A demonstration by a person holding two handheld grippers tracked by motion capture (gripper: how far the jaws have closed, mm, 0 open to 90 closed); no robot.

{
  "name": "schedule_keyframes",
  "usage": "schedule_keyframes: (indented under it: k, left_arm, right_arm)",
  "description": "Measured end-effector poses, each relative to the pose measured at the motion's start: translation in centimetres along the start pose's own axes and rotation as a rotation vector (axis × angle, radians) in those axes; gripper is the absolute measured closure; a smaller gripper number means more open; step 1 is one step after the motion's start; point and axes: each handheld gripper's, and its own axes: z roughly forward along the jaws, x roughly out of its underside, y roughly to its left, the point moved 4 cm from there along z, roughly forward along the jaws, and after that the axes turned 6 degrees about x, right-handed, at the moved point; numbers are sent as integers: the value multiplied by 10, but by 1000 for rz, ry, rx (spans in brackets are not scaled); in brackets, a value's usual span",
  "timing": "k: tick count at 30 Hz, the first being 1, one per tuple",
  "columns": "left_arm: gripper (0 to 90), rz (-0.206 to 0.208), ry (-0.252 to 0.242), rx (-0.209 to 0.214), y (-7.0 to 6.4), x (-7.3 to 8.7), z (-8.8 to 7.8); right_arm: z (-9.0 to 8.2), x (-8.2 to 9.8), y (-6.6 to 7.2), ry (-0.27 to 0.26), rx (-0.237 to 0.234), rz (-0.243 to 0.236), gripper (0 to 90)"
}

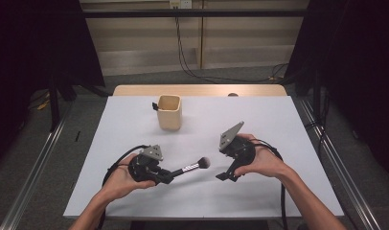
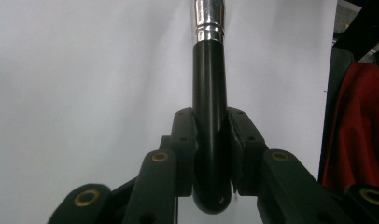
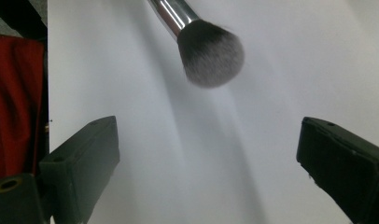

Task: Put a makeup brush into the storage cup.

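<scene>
A makeup brush [image 1: 192, 166] with a black handle, silver ferrule and dark bristle head hangs just above the white table [image 1: 259, 124]. My left gripper [image 1: 166, 176] is shut on its handle. In the left gripper view the pads clamp the black handle [image 2: 209, 116] near its rounded end. My right gripper [image 1: 224, 176] is to the right of the brush head, open and holding nothing. In the right gripper view the bristle head [image 3: 211, 53] floats ahead of the wide-apart jaws. A beige cup [image 1: 169, 111] stands upright at the back, left of centre.
A small black item [image 1: 155, 106] sits against the cup's left rim. Red cloth [image 2: 355, 126] lies beyond the table's edge. A wooden strip [image 1: 202, 89] runs along the far edge. Metal rails [image 1: 326, 143] flank the table.
</scene>
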Motion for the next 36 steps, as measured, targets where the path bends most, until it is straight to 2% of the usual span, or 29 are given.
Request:
schedule_keyframes:
  k: [2,6,9,15,19,23,25,28,30,32,36]
  left_arm:
    - [745,-7,-11,-5,0,3,0]
    - [745,-21,-33,-7,0,6,-1]
    - [745,-30,-43,-14,1,9,-3]
    - [745,-45,-92,-38,3,20,-14]
    - [745,-60,-124,-44,4,24,-19]
    - [745,-65,-153,-49,5,24,-22]
    - [745,-67,-174,-44,4,23,-22]
    - [745,-55,-192,-50,2,21,-20]
    - [745,-52,-200,-48,0,20,-20]
    - [746,-51,-210,-45,0,19,-22]
    - [745,-51,-251,-57,-1,18,-23]
  right_arm:
    - [-1,3,0,-7,13,3,41]
    - [0,8,-1,-14,21,40,35]
    - [0,13,1,-22,6,46,37]
    - [3,22,2,-55,7,100,34]
    - [4,27,2,-66,47,129,32]
    - [3,30,4,-114,34,156,33]
    - [4,31,5,-118,27,169,33]
    - [5,32,9,-129,-9,182,34]
    - [5,32,12,-141,-17,179,34]
    - [4,32,14,-167,-35,189,34]
    - [4,31,16,-203,-15,202,33]
